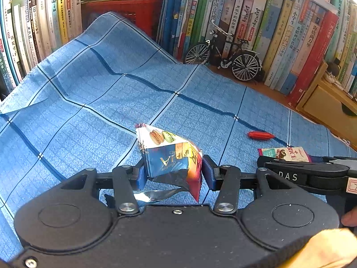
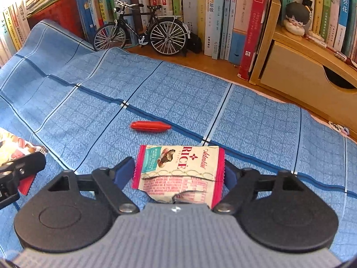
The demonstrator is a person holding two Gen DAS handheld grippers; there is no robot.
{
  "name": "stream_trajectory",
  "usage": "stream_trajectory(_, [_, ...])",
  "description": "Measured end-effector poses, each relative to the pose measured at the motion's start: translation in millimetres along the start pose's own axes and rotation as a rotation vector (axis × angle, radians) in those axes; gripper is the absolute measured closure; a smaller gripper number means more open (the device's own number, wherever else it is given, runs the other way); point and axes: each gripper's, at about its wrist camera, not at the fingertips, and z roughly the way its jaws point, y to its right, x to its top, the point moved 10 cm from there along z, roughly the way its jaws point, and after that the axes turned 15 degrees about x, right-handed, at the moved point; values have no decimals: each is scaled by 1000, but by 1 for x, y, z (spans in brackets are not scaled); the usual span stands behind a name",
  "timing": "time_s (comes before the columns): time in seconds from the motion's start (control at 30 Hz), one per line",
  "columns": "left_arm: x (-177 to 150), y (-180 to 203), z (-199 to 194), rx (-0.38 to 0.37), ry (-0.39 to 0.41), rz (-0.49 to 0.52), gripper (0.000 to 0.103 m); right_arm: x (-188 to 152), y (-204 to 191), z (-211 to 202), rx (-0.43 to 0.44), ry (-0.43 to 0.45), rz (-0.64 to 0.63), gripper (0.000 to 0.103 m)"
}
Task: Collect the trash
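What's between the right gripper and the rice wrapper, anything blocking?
Nothing visible. The rice wrapper already lies between the right gripper fingers on the blue cloth. The red sausage lies beyond it, clear of the grasp.

Two close wrist views angled down over the blue cloth, sharing the red capsule.

Right gripper: jaws spread either side of the white, pink-edged rice snack wrapper; contact unclear
Red capsule-shaped piece: on blue checked cloth, beyond wrapper
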Motion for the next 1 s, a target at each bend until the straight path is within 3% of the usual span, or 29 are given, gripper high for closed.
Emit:
stream_trajectory(0.23, [0, 1, -2, 3, 1, 1, 56, 5, -8, -12, 49, 45, 0, 56])
stream_trajectory(0.27, [0, 0, -2, 2, 2, 1, 56, 5, -9, -13, 55, 44, 2, 83])
stream_trajectory(0.3, [0, 0, -3, 2, 4, 1, 56, 6, -9, -13, 52, 38, 4, 88])
stream_trajectory(0.7, [1, -2, -18, -4, 15, -5, 56, 13, -18, -46, 135, 112, 6, 92])
stream_trajectory(0.73, [1, -2, -19, -3, 16, -5, 56, 12, -18, -48, 129, 118, 1, 92])
stream_trajectory(0.77, [1, -2, -21, -3, 17, -4, 56, 13, -17, -51, 113, 127, -10, 79])
stream_trajectory(0.8, [0, -2, -22, -5, 18, -5, 56, 14, -14, -53, 83, 141, -20, 59])
stream_trajectory(0.83, [0, -2, -23, -6, 20, -5, 56, 16, -11, -54, 66, 149, -30, 48])
stream_trajectory(0.87, [0, -2, -24, -8, 20, -6, 56, 19, -8, -53, 51, 156, -36, 26])
stream_trajectory(0.93, [-2, -2, -24, -15, 17, -11, 56, 24, 0, -52, 21, 179, -52, 21])
stream_trajectory(1.0, [-5, 1, -21, -20, 6, -13, 56, 25, 6, -40, 6, 131, -96, 19])
